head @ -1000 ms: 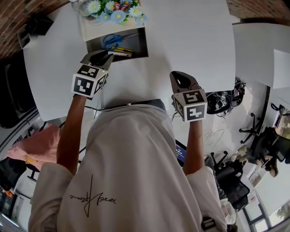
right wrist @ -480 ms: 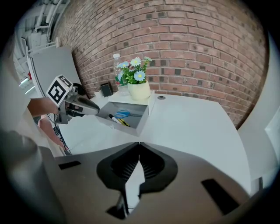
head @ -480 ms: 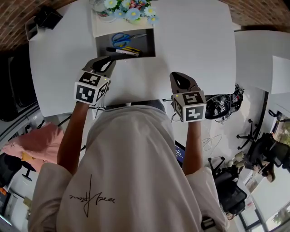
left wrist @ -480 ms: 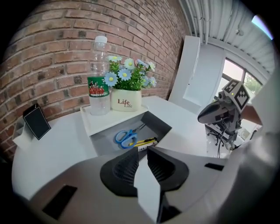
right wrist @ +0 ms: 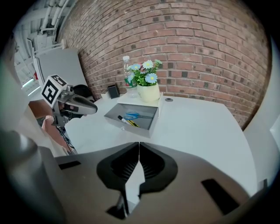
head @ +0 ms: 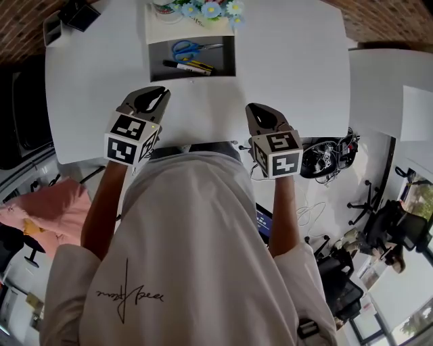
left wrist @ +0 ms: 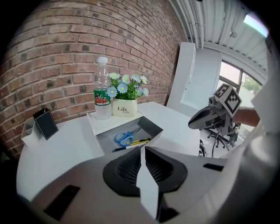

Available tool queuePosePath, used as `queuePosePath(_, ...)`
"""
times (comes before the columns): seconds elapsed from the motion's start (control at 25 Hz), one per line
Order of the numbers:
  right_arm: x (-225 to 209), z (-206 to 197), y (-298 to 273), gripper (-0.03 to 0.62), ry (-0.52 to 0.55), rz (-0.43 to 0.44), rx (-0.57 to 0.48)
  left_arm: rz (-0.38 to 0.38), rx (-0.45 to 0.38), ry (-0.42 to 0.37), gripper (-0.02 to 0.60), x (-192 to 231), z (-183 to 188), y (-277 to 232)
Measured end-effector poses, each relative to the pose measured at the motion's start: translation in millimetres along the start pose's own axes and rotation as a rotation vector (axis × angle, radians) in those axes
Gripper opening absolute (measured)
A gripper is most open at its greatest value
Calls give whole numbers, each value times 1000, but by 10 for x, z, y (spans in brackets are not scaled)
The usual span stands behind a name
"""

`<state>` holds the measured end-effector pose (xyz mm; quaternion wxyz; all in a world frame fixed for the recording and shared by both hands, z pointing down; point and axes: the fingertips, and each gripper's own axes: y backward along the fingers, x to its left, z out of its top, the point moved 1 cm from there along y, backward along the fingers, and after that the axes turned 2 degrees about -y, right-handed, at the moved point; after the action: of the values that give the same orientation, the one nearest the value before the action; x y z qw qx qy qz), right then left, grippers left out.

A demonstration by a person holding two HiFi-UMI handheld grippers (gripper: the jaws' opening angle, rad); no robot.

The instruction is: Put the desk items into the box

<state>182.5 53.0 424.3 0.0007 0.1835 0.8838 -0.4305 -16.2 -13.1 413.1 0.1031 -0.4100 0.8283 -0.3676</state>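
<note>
An open grey box (head: pixel 218 62) stands at the far middle of the white table. In it lie blue scissors (head: pixel 184 48), a black marker (head: pixel 177 65) and a yellow pen (head: pixel 201 66). The left gripper view shows the same scissors (left wrist: pixel 124 136) and pen (left wrist: pixel 139 141). My left gripper (head: pixel 161 92) hovers near the table's near edge, short of the box. Its jaws have just been closing and stand at a thin slit (left wrist: pixel 141 149), with nothing between them. My right gripper (head: pixel 252 108) hangs level with it to the right, shut and empty (right wrist: pixel 139 144).
A pot of flowers (head: pixel 203 10) and a water bottle (left wrist: pixel 102 94) stand on a white tray behind the box. A black card stand (head: pixel 74 13) sits at the far left corner. Cables and office chairs (head: pixel 325 152) crowd the floor on the right.
Both grippers have drawn back from the box toward the near table edge. The left jaws have narrowed from wide to a slit.
</note>
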Motion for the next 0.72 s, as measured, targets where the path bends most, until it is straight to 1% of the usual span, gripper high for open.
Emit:
queuePosePath(0.08, 64, 11, 8, 28, 1, 13, -11, 14, -17, 7, 15, -8, -8, 79)
queuePosePath(0.32, 254, 81, 101, 26, 0, 46, -73, 30, -59, 46, 6, -69, -111, 306)
queuePosePath(0.56, 479, 91, 193, 26, 13, 61, -98, 3, -120, 132, 5, -144, -191, 560)
queuePosePath(0.72, 602, 108, 241, 25, 8, 72, -123, -14, -155, 155, 5, -193, -178, 727)
